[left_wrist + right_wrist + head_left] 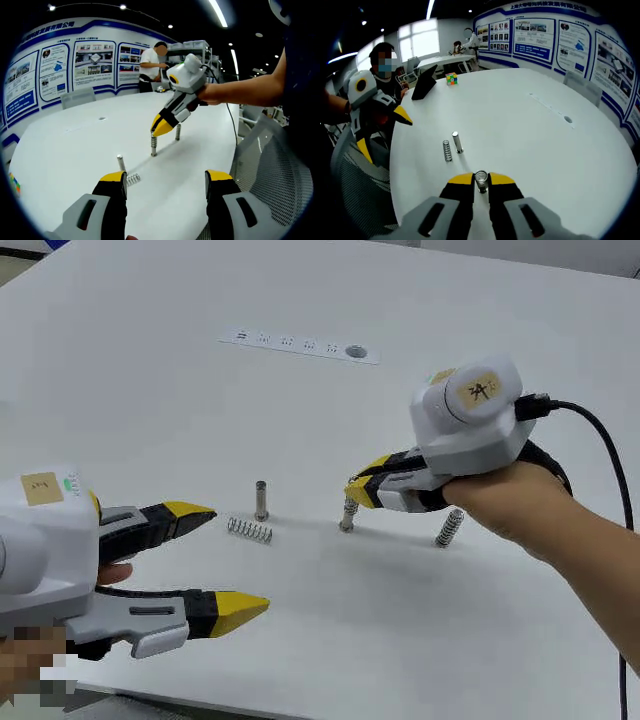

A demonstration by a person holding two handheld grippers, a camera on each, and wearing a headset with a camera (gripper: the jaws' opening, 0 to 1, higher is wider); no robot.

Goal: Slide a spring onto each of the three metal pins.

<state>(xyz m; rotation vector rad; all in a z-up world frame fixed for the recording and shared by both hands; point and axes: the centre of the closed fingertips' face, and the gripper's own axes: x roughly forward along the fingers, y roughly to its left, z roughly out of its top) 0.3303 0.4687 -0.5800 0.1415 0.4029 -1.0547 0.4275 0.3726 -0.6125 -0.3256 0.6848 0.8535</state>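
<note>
My right gripper (pixel 356 490) fingers pinch the spring (pixel 481 178) on the middle pin (pixel 346 525); left gripper (pixel 238 558) fingers spread wide, holding nothing.

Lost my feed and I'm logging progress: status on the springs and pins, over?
Right gripper shut on middle spring. Left gripper open. One pin bare, loose spring beside it. Nothing in the way.
</note>
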